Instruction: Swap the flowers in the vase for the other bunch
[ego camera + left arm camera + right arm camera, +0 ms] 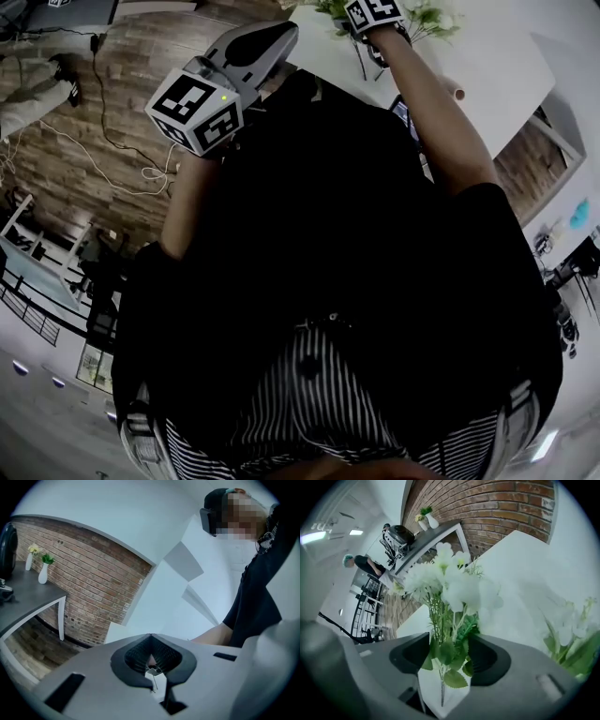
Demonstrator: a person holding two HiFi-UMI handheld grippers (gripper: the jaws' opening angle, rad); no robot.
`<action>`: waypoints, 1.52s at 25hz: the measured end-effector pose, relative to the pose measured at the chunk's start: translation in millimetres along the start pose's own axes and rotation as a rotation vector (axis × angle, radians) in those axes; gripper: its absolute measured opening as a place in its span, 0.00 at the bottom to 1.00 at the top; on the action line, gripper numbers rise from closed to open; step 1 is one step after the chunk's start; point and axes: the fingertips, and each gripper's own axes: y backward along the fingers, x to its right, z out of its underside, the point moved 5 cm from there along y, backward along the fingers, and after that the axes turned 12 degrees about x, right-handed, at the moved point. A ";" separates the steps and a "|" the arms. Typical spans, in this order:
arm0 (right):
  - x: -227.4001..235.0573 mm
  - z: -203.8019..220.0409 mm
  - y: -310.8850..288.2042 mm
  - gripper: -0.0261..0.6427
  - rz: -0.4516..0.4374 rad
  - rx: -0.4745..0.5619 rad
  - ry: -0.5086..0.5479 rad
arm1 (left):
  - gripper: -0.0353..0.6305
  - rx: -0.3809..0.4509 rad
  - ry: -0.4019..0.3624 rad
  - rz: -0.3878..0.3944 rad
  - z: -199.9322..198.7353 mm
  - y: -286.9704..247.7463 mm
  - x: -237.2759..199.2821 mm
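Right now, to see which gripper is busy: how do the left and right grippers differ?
The left gripper has jaws together, empty; the right gripper has jaws apart around the white flower bunch. The left gripper faces a brick wall; the right gripper faces that bunch close up. Both carry marker cubes.

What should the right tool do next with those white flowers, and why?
Probably squeeze shut on the stems. The right tool stands open around the white bunch, with its leafy stems between the jaws but not pinched, so nothing is held yet.
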 end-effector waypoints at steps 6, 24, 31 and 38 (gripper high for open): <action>7.7 1.9 -17.8 0.20 0.033 -0.065 0.040 | 0.06 0.013 0.008 -0.036 1.4 14.7 -11.2; -14.8 -40.0 191.9 0.11 -0.196 0.605 0.016 | 0.06 -0.054 -0.033 0.247 -13.7 -59.2 24.0; 26.2 16.9 323.8 0.11 0.042 0.879 0.004 | 0.06 -0.091 -0.058 0.404 -11.5 -117.3 74.6; 54.0 89.5 388.1 0.11 0.256 1.140 -0.084 | 0.06 -0.147 -0.106 0.544 -4.9 -154.5 119.2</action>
